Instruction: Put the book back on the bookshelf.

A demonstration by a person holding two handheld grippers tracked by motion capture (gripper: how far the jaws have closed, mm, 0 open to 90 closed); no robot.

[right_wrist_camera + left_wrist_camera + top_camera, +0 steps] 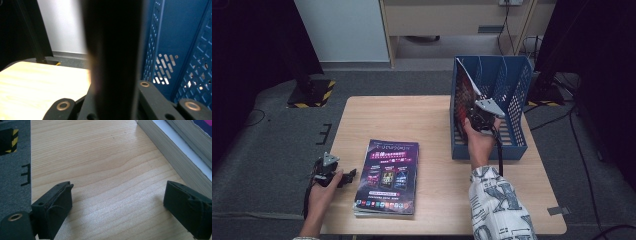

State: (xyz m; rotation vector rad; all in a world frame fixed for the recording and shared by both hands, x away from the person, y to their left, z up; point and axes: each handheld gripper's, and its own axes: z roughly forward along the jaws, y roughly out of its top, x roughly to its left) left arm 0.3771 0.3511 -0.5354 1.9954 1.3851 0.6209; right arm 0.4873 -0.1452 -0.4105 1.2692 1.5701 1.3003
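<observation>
one magazine (466, 97) stood nearly upright in the left slot of the blue rack (517, 92), long axis vertical, clamped in your right gripper (481, 116). one stack of magazines (387, 177) lay flat near the table's (432, 117) front edge. your left gripper (346, 178) rested just left of it, jaws apart, bare wood between them.

Setting: a lab or studio room rigged for recording, office-like in its furnishings. Grey carpet floor (272, 150) under my small pale wooden table (432, 112). Black drapes (247, 45) hang at both sides. Stand bases with yellow-black hazard tape (312, 93) sit beyond the table's far left and far right corners. Cables (579, 145) trail over the carpet on my right. Light wooden furniture (452, 20) against the back wall, beside a white panel (343, 30).
</observation>
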